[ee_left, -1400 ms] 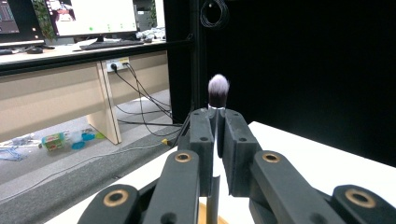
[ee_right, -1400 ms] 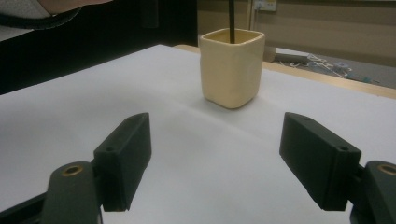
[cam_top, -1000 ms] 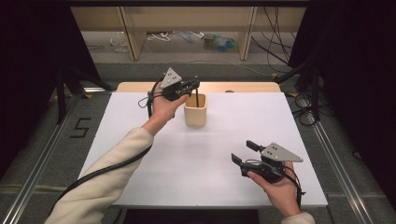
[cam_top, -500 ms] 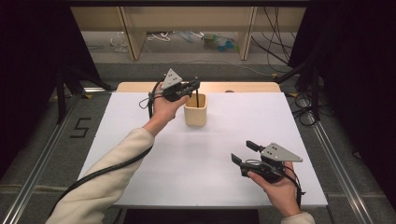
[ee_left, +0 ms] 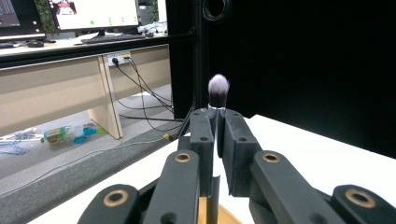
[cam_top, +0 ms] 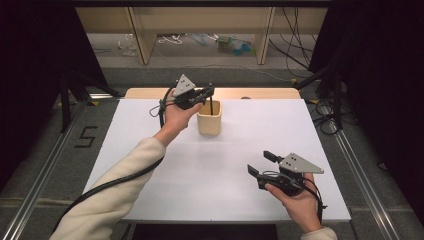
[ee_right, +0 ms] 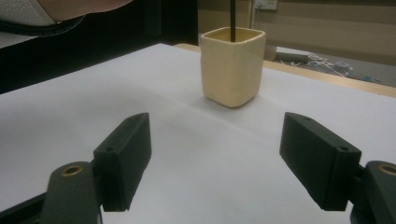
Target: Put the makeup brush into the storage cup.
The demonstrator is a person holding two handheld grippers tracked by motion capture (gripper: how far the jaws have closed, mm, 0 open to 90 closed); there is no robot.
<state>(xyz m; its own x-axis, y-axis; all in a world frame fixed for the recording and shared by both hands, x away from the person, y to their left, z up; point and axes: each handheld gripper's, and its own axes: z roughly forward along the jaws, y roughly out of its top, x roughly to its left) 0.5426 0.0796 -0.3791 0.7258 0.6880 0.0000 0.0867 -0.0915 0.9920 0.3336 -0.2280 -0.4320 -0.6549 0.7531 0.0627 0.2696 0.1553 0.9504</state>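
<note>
Gripping one brush [ee_left: 218, 91] over one cup [cam_top: 209, 118], left tongs [cam_top: 209, 92] (right tongs [cam_top: 261, 164] gape wide).

Slim makeup brush [ee_left: 218, 91] with black handle and fluffy tuft, pale at the tip, darker purple-grey below; upright, tuft uppermost, handle dropping into the cup. Pinched at the handle between closed black jaws. Cream-yellow square cup [cam_top: 209, 118] with rounded corners, upright, open at the top, standing on the white table [cam_top: 200, 175] near its far edge, about mid-width.
</note>
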